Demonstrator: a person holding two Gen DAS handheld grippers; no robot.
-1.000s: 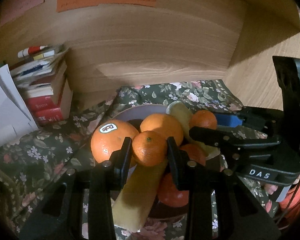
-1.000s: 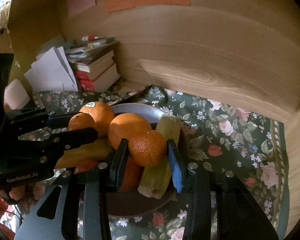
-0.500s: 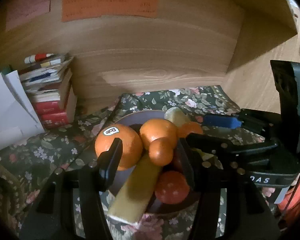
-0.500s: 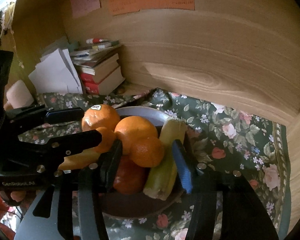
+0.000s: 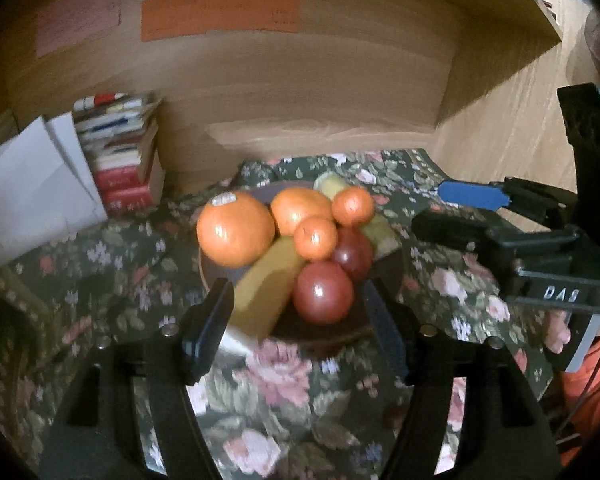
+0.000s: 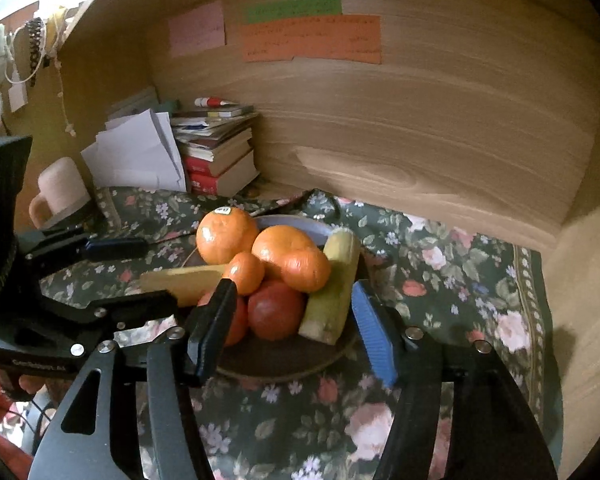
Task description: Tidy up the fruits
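A dark bowl (image 5: 340,332) (image 6: 284,360) on the floral cloth holds a pile of fruit: a large stickered orange (image 5: 235,232) (image 6: 225,235), a second orange (image 5: 300,210) (image 6: 280,246), two small mandarins (image 5: 315,238) (image 5: 353,206), two red tomatoes (image 5: 323,292) (image 6: 275,310) and two yellow-green corn pieces (image 5: 266,292) (image 6: 334,288). My left gripper (image 5: 298,316) is open and empty, just in front of the bowl. My right gripper (image 6: 294,312) is open and empty, at the bowl's near rim. Each gripper shows in the other's view.
A stack of books (image 6: 216,148) and white papers (image 6: 140,156) stand at the back left against the wooden wall (image 6: 420,120). A pale mug (image 6: 60,192) sits at the far left. The floral cloth (image 6: 460,280) covers the desk.
Both grippers opened, let go of the mandarins they held onto the pile, and pulled back from the bowl.
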